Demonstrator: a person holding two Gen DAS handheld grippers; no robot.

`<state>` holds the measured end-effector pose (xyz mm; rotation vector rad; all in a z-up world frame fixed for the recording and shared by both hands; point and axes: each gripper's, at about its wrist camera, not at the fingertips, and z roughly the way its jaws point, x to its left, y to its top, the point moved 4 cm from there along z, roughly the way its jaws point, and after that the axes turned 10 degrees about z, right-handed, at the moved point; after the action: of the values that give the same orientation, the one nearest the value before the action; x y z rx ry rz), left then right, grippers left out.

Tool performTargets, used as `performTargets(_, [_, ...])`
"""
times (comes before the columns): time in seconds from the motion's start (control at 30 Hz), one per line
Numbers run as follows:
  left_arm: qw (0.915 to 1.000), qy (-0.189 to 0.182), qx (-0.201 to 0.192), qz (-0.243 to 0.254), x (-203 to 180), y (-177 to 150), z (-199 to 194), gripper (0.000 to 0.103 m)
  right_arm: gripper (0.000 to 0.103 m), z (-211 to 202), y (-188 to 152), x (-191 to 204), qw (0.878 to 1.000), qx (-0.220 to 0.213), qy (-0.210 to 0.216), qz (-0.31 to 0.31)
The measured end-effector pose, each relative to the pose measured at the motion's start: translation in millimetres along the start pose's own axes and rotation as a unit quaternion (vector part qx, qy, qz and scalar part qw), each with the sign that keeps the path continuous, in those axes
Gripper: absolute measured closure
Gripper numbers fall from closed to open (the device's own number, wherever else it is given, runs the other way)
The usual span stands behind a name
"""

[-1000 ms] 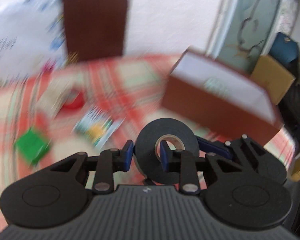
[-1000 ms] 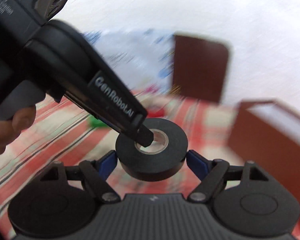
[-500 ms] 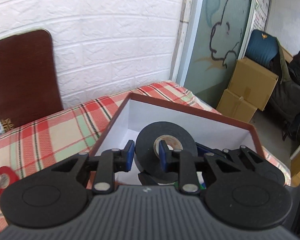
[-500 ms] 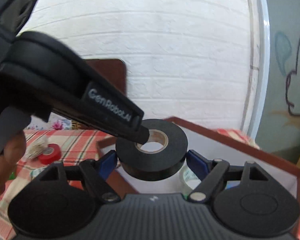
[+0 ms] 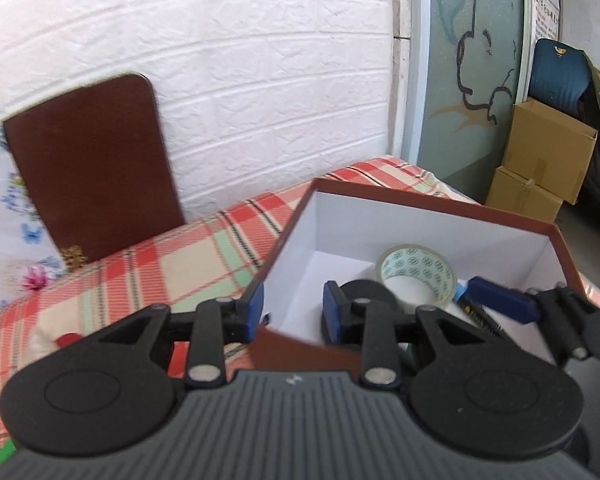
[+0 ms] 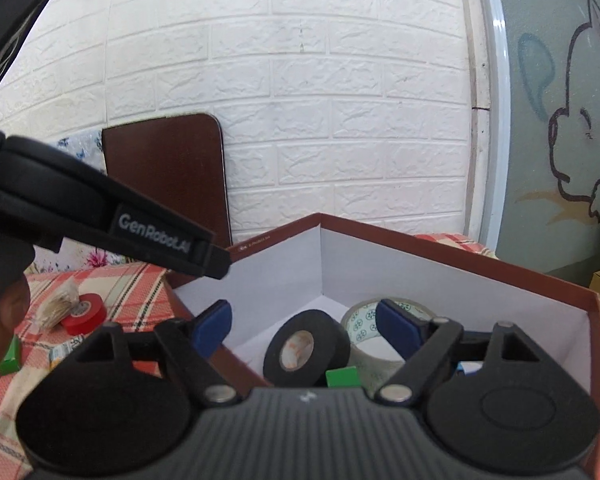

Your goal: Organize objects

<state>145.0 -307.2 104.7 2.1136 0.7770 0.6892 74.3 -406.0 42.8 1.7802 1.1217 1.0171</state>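
A brown box with white inside [image 5: 420,216] [image 6: 440,276] stands on the checked tablecloth. A black tape roll [image 6: 306,346] lies in it, leaning against a clear patterned tape roll [image 5: 418,274] [image 6: 364,318]; the black roll also shows behind my left finger [image 5: 366,292]. A green block [image 6: 342,378] lies beside them. My left gripper [image 5: 293,310] is open and empty above the box's near-left corner. My right gripper [image 6: 306,326] is open and empty above the box, with the black roll below it. The left gripper's body [image 6: 156,236] crosses the right wrist view.
A red tape roll [image 6: 85,312] and a pale packet [image 6: 58,306] lie on the cloth left of the box, with a green block [image 6: 10,358] nearer. A brown board [image 5: 88,184] leans on the white brick wall. Cardboard boxes [image 5: 540,160] stand at right.
The left gripper has opened and let go of the black tape roll, which now lies in the box. Both grippers have drawn back a little from the box.
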Motion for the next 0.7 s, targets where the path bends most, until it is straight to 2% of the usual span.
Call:
performTargets(0.17, [0.9999, 0.015, 0.003, -0.007, 8, -24, -29, 0.063, 0.021, -28, 1, 4, 1.000, -0.030, 0.001, 0.001])
performTargets(0.37, [0.9989, 0.036, 0.016, -0.023, 23, -57, -50, 0.062, 0.020, -65, -9, 13, 0.998, -0.052, 0.008, 0.017])
performTargets(0.7, [0.9942, 0.072, 0.050, -0.062, 54, -105, -66, 0.062, 0.020, -80, -35, 52, 0.999, -0.015, 0.044, 0.002])
